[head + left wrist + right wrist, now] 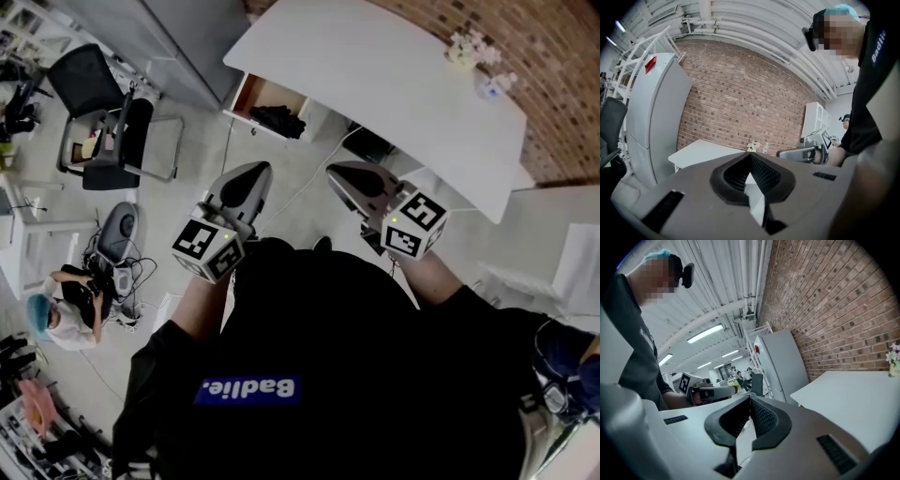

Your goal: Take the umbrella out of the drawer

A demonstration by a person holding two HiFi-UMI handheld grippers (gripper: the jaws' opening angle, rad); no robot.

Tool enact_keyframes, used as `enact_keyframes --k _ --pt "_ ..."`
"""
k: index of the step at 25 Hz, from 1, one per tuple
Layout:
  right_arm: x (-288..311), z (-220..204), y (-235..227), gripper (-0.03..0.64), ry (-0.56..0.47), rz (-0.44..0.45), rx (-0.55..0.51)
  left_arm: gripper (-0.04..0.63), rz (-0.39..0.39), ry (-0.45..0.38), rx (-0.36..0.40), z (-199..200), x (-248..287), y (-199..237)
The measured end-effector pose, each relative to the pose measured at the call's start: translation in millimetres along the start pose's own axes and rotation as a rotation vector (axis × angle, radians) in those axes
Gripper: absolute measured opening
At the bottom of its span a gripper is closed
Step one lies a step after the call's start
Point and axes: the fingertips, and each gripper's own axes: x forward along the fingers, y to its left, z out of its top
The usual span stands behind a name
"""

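1. Your left gripper [251, 176] hovers short of the table [375, 75], with its jaws closed on nothing.
2. The drawer [255, 94] stands open under the table's left end. The umbrella [278, 120], a dark bundle, lies inside it, well apart from both grippers.
3. Your right gripper [345, 174] is also short of the table, jaws closed and empty.
4. Flowers [466, 45] stand near the table's right end.

You face a white table [375, 75] against a brick wall [562, 66]; a black chair [89, 80] stands left on the grey floor [197, 178].
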Motion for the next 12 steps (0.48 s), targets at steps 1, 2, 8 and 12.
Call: enact_keyframes --k 1,2,8,12 --pt "0.5 0.2 -0.8 0.029 0.001 0.003 0.001 -0.003 0.000 0.007 0.006 -2.0 1.7 2.5" --pt "1.3 0.3 -2.5 0.029 0.001 0.004 0.001 -0.003 -0.001 0.016 0.013 -4.9 3.9 5.8" --pt "20.2 4.7 -25.6 0.030 0.012 -0.027 0.002 -0.003 0.011 0.050 0.062 -19.5 25.9 48.0" --pt "44.7 7.8 -44.9 0.031 0.030 -0.064 0.007 -0.003 0.003 0.113 0.122 -33.6 43.5 88.2"
